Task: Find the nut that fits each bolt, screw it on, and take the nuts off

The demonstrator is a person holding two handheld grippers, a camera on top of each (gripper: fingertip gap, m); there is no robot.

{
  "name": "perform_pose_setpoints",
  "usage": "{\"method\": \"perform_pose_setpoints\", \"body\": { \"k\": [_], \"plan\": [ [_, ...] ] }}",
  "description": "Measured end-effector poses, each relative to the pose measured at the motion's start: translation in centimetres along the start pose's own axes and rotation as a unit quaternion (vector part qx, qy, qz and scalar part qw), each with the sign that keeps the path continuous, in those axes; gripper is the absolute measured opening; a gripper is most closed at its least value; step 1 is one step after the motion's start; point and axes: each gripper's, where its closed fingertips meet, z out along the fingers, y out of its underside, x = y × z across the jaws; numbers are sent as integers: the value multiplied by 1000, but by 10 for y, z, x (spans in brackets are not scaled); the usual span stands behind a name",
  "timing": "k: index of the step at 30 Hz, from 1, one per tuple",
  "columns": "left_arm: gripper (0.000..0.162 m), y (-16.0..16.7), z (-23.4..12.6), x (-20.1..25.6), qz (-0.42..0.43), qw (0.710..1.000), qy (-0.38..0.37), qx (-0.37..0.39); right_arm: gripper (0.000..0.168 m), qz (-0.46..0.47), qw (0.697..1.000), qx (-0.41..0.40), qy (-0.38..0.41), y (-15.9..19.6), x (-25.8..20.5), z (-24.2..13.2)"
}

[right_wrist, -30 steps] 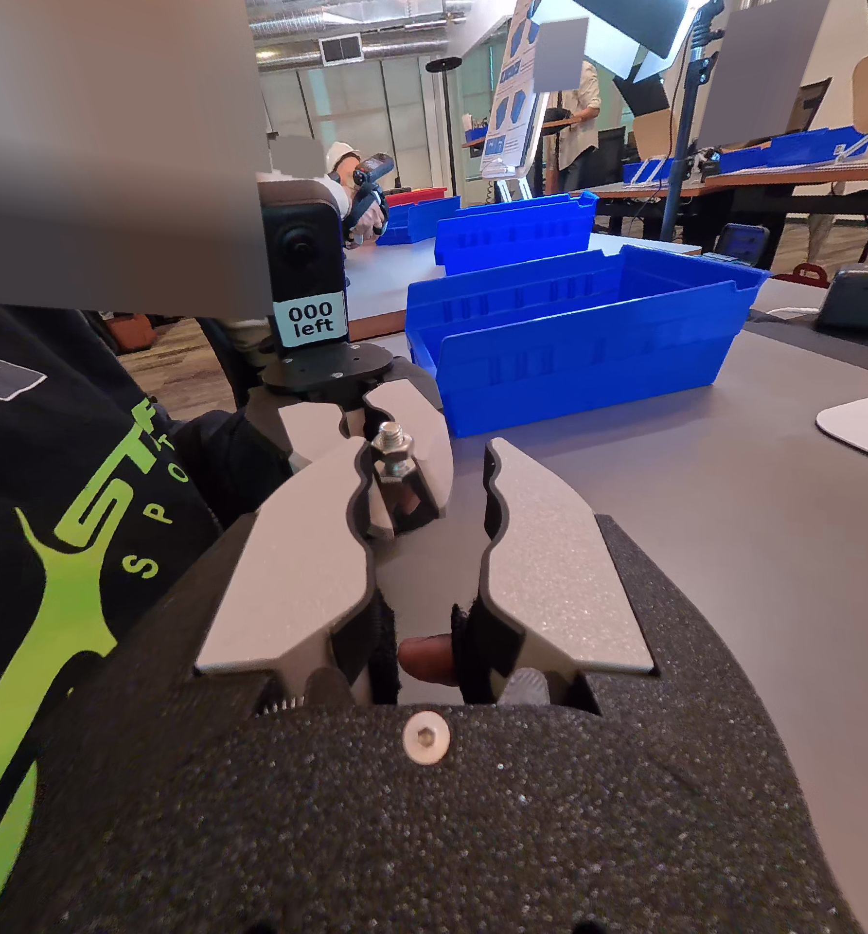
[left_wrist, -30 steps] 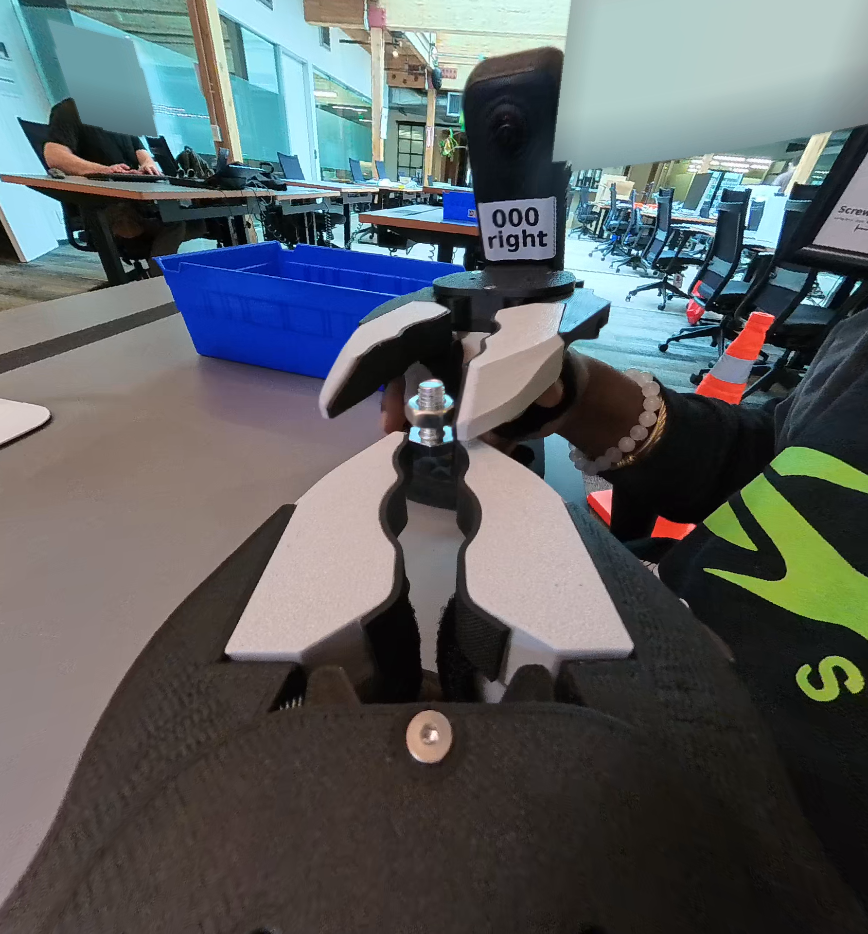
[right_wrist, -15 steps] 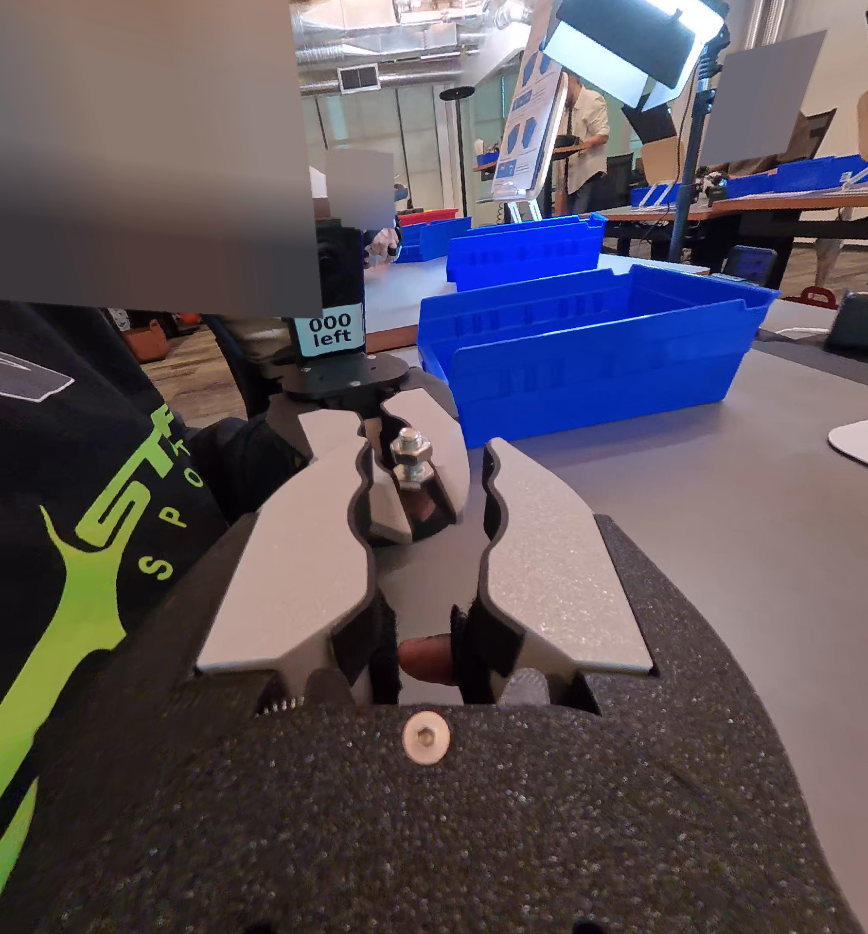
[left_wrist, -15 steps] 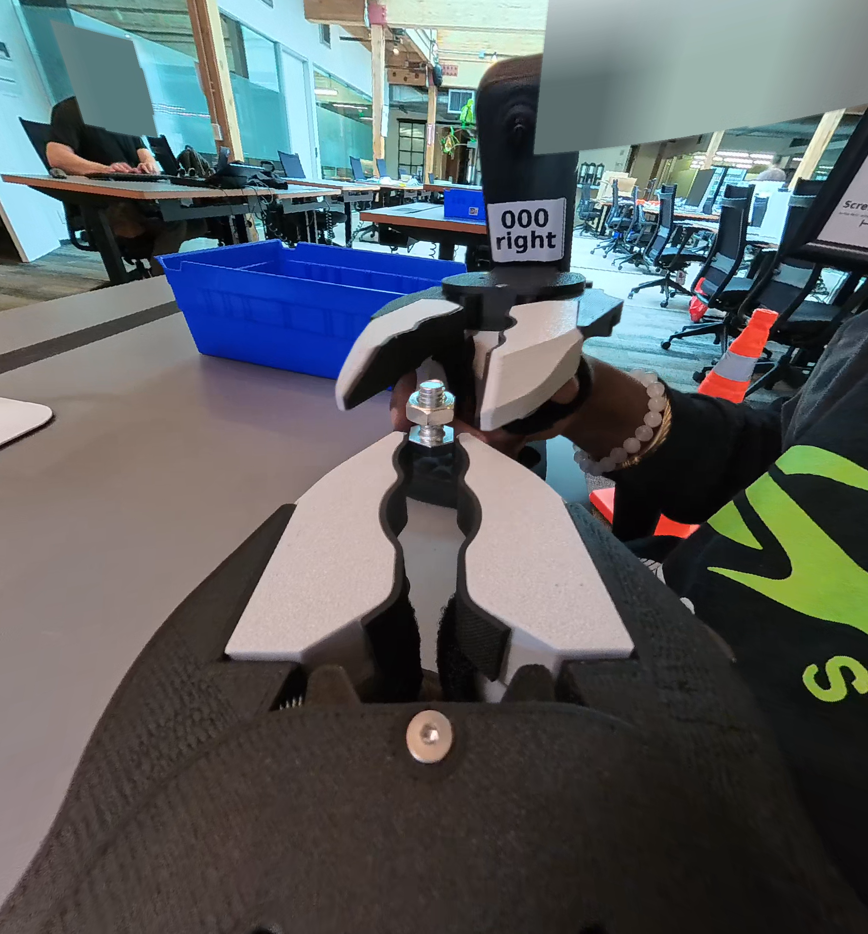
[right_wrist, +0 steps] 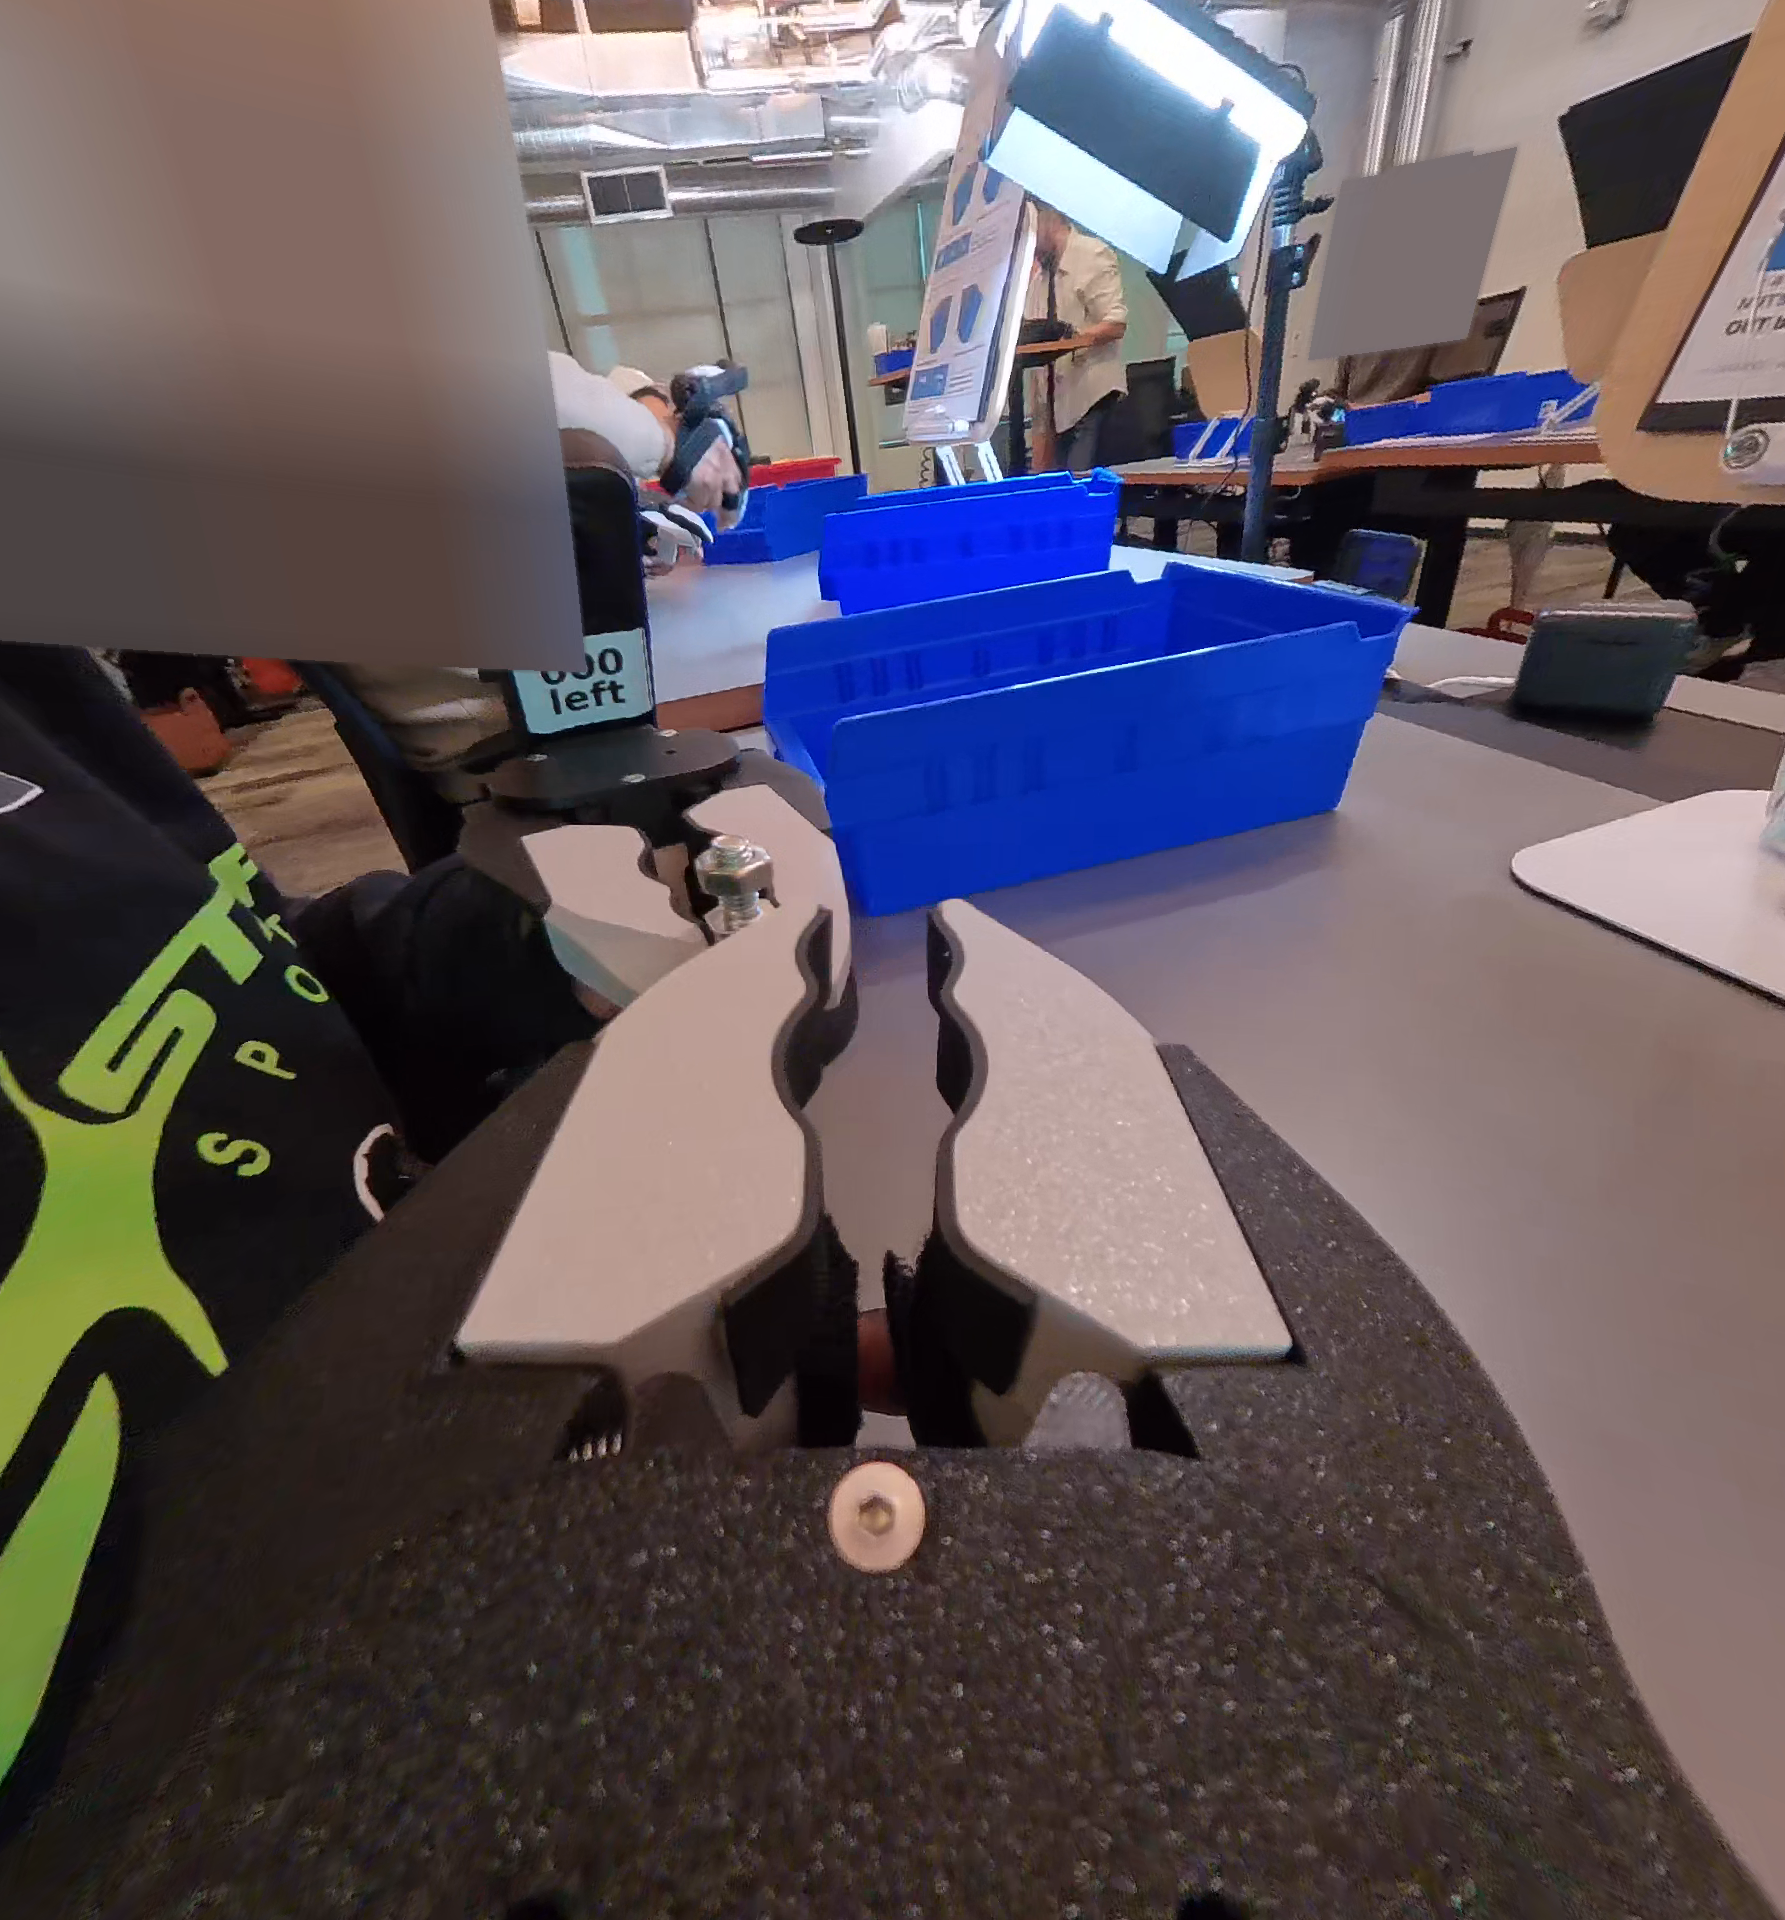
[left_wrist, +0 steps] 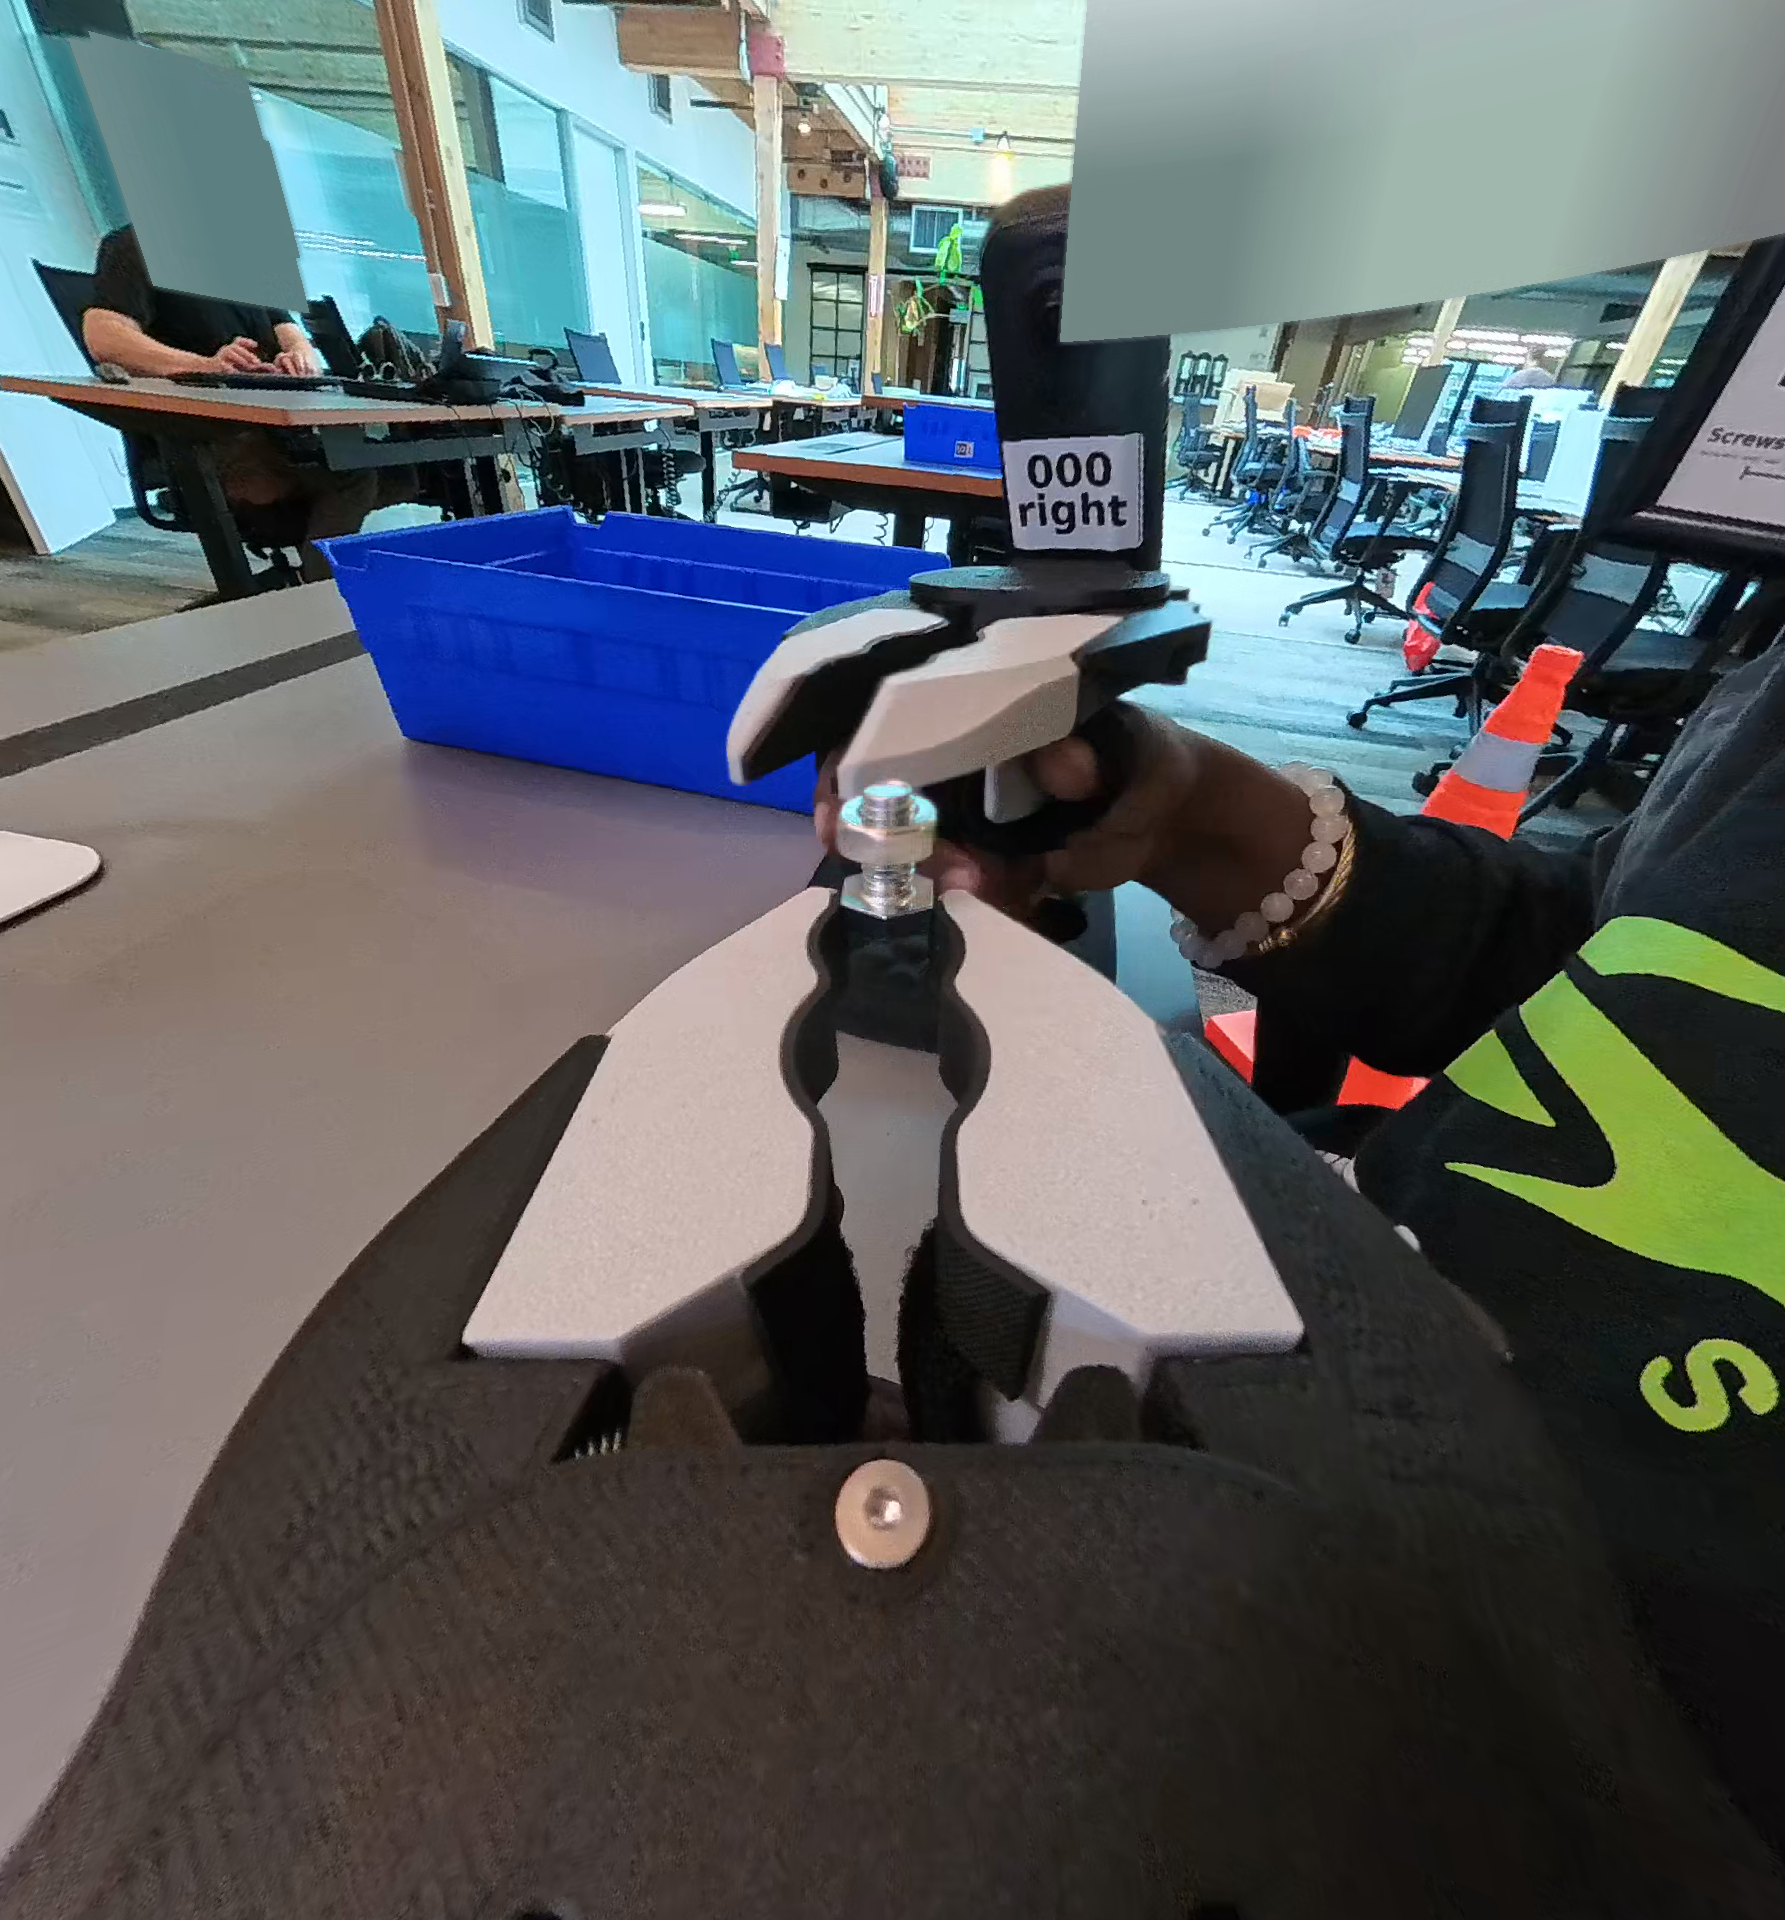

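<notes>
My left gripper (left_wrist: 883,904) is shut on the head of a silver bolt (left_wrist: 880,883) and holds it upright above the grey table (left_wrist: 296,987). A silver nut (left_wrist: 886,826) sits on the bolt's thread near the top. My right gripper (right_wrist: 880,925) is empty, its fingers a narrow gap apart. In the left wrist view it (left_wrist: 800,753) hovers just above and behind the nut, not touching it. In the right wrist view the left gripper (right_wrist: 706,883), bolt (right_wrist: 730,914) and nut (right_wrist: 734,862) lie to the left of my right fingertips.
A blue bin (left_wrist: 555,644) stands on the table behind the grippers; it also shows in the right wrist view (right_wrist: 1075,748). A white stand base (right_wrist: 1677,894) lies at the right. The person's dark sleeve and torso (left_wrist: 1594,1143) are close on the near side. My left and right fingertips are right by each other.
My right gripper has pulled off the bolt, risen and swung right, and its fingers have narrowed. The left gripper still holds the bolt with the nut on it.
</notes>
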Motion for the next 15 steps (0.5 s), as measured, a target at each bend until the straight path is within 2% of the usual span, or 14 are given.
{"method": "perform_pose_setpoints", "body": {
  "k": [8,15],
  "plan": [
    [15,2,1,0,0,1000,0,-6,36,5,999,6,-43,-2,-17,13],
    [15,2,1,0,2,1000,0,-5,39,1,999,1,-47,0,-19,24]
  ]
}}
